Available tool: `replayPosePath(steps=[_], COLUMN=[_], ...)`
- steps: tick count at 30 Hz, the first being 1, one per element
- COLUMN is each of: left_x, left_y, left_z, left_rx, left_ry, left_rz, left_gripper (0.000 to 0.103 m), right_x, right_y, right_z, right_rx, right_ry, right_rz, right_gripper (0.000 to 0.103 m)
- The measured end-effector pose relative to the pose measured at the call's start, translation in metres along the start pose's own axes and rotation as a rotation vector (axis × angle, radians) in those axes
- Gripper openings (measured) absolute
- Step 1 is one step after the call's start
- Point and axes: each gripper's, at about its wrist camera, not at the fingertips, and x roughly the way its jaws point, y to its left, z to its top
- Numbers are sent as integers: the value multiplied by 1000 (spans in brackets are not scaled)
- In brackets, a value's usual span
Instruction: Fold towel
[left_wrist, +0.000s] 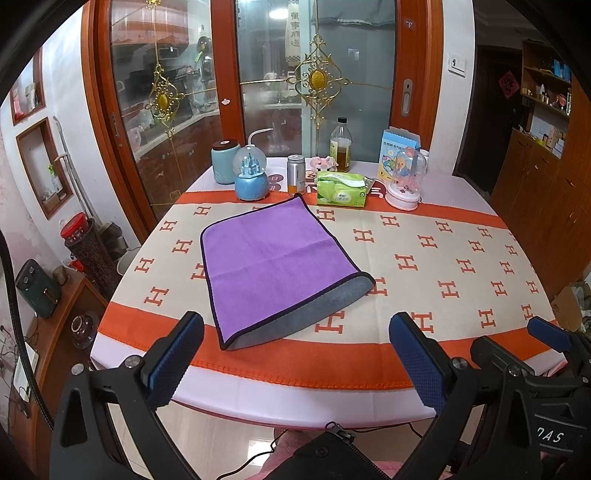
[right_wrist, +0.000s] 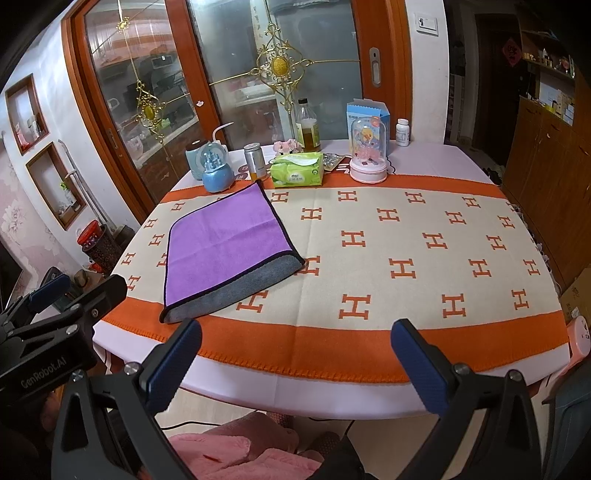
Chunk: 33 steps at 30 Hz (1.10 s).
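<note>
towel (left_wrist: 277, 266) folded, grey underside showing at near edge — flat on tablecloth (left_wrist: 443, 258) | left gripper (left_wrist: 295, 354) wide, empty | right gripper (right_wrist: 295, 362) wide, empty — both off near table edge

Both rigs are matte black plastic. The left claw (left_wrist: 295, 354) and right claw (right_wrist: 295, 360) have fingers with dimpled blue pads (left_wrist: 173, 360) and silver screws at the knuckles. White "GenRobot.AI" lettering sits at 9 o'clock in the right view. A thin black cable, a zipper and fuzzy pink fabric (right_wrist: 236, 450) show at 6 o'clock.
</note>
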Motion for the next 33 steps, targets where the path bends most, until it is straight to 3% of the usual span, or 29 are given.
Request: replayPosePath(steps=[33], left_x=[7], left_y=[-12], left_z=[-10], left_rx=[-11], left_ry=[31], left_rz=[5], left_gripper=[100], right_x=[-4], right_y=[-9], right_z=[4], right_rx=[-21], right_ry=[1], right_rz=[7], right_gripper=[102])
